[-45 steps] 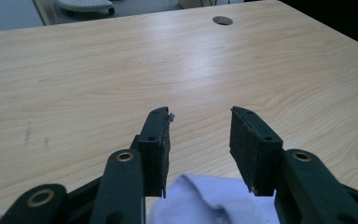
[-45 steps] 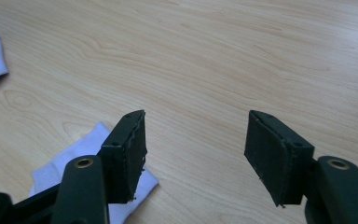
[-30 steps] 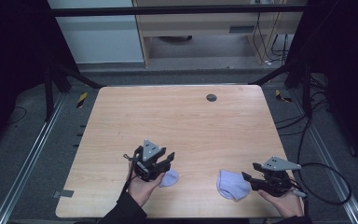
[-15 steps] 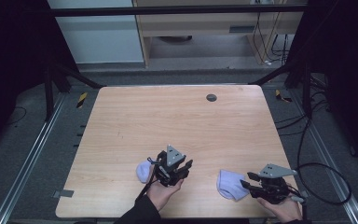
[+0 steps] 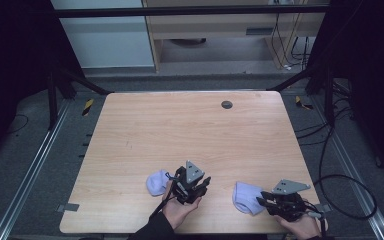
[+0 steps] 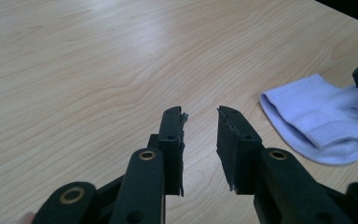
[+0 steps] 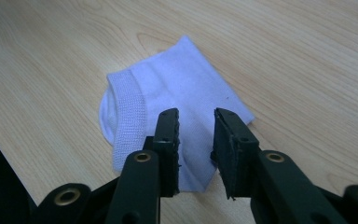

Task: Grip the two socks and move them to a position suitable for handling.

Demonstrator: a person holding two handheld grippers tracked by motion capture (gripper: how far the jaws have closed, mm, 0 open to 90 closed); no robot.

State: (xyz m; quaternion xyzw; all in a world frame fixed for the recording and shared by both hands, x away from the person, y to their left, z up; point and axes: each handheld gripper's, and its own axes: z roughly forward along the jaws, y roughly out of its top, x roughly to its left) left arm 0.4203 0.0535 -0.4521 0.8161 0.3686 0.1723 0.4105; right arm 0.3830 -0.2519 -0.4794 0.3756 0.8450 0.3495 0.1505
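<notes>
**Two pale socks, both grippers parted**

The right gripper [image 7: 196, 123] hovers over a flat, soft lilac sock [image 7: 168, 112] with a ribbed cuff, jaws apart and holding nothing; its far edge is hidden behind them. The left gripper [image 6: 200, 123], also parted and empty, points across bare, pale-grained wood table [image 6: 98, 70]. A second, bunched sock [image 5: 156, 182] lies just to its left.

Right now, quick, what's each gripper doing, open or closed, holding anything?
Left gripper: open, holding nothing, bare table between its fingers.
Right gripper: open, holding nothing, poised over a pale sock.
</notes>
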